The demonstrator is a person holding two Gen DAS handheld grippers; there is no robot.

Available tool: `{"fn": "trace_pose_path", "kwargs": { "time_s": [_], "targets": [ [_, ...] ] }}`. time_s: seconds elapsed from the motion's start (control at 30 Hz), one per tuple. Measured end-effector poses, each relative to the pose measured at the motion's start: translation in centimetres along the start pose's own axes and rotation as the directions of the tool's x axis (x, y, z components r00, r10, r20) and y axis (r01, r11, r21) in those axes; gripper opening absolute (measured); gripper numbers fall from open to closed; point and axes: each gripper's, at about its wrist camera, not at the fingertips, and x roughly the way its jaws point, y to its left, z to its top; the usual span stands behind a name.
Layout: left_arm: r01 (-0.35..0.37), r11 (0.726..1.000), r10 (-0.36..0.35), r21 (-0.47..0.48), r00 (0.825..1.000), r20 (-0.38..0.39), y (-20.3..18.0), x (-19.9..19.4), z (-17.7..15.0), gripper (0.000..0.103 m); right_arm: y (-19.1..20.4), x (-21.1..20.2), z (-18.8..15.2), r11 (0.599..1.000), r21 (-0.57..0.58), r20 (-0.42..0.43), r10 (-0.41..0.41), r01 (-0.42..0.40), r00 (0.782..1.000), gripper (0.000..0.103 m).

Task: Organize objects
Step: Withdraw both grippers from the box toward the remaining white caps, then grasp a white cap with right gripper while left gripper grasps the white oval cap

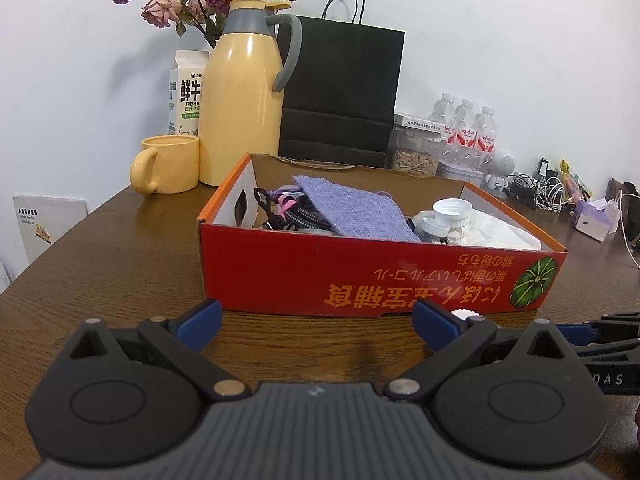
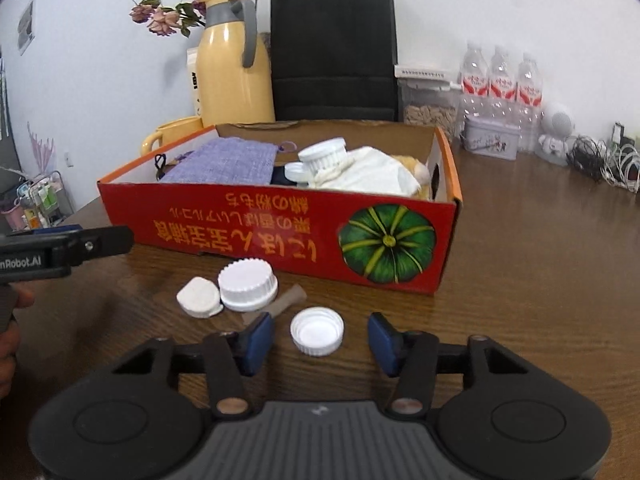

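A red cardboard box [image 1: 360,276] [image 2: 248,220] sits on the wooden table and holds a purple cloth [image 1: 352,212], cords, white lids [image 1: 452,210] and a white cloth. In the right wrist view, an upturned white cap [image 2: 317,331] lies on the table between the open jaws of my right gripper [image 2: 318,338]. A larger ribbed white lid [image 2: 248,285], a small white disc [image 2: 199,297] and a brown stick [image 2: 286,300] lie just beyond, in front of the box. My left gripper [image 1: 316,320] is open and empty, low before the box; it also shows in the right wrist view [image 2: 64,252].
Behind the box stand a yellow thermos [image 1: 244,96], a yellow mug [image 1: 168,164], a milk carton [image 1: 186,92], dried roses, a black paper bag [image 1: 340,88], a seed jar, water bottles [image 1: 466,128], a tin and tangled cables [image 1: 536,192] at the right.
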Motion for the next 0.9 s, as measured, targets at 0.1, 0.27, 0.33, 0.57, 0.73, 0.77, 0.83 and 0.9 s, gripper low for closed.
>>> {"fn": "trace_pose_path", "kwargs": {
  "time_s": [0.1,0.27,0.33,0.57,0.73,0.77,0.83,0.9],
  "targets": [
    [-0.001,1.000,0.001,0.000,1.000,0.000,0.0,0.0,0.0,0.103,0.0,0.1,0.0,1.000,0.000,-0.001,0.007,-0.007,1.000,0.041],
    [-0.004,1.000,0.004,0.001,1.000,-0.006,0.0,0.1,0.0,0.103,0.2,0.2,0.1,1.000,-0.008,0.002,0.005,-0.005,1.000,0.027],
    [-0.007,1.000,0.007,0.001,1.000,-0.011,0.0,0.2,0.0,0.103,0.3,0.1,0.1,1.000,-0.011,0.007,0.000,0.001,1.000,0.027],
    [-0.017,1.000,0.017,0.004,0.999,-0.035,0.0,0.5,0.0,0.103,0.7,-0.5,0.2,0.999,-0.032,0.059,-0.028,0.030,0.998,0.027],
    [-0.016,1.000,0.016,0.004,0.999,-0.043,-0.1,0.7,0.0,0.103,0.8,-1.2,0.2,0.998,-0.037,0.117,-0.042,0.047,0.992,0.027],
    [-0.016,1.000,0.016,0.003,0.999,-0.045,-0.1,0.7,0.0,0.103,0.8,-1.3,0.2,0.998,-0.037,0.125,-0.044,0.049,0.991,0.027],
    [-0.015,1.000,0.015,0.003,0.999,-0.048,-0.1,0.8,0.0,0.103,0.8,-1.5,0.2,0.998,-0.036,0.134,-0.043,0.048,0.990,0.027],
    [-0.008,1.000,0.008,0.007,0.999,-0.046,-0.2,0.7,0.0,0.103,0.7,-1.6,0.2,0.998,-0.035,0.142,-0.041,0.046,0.989,0.027]
  ]
}}
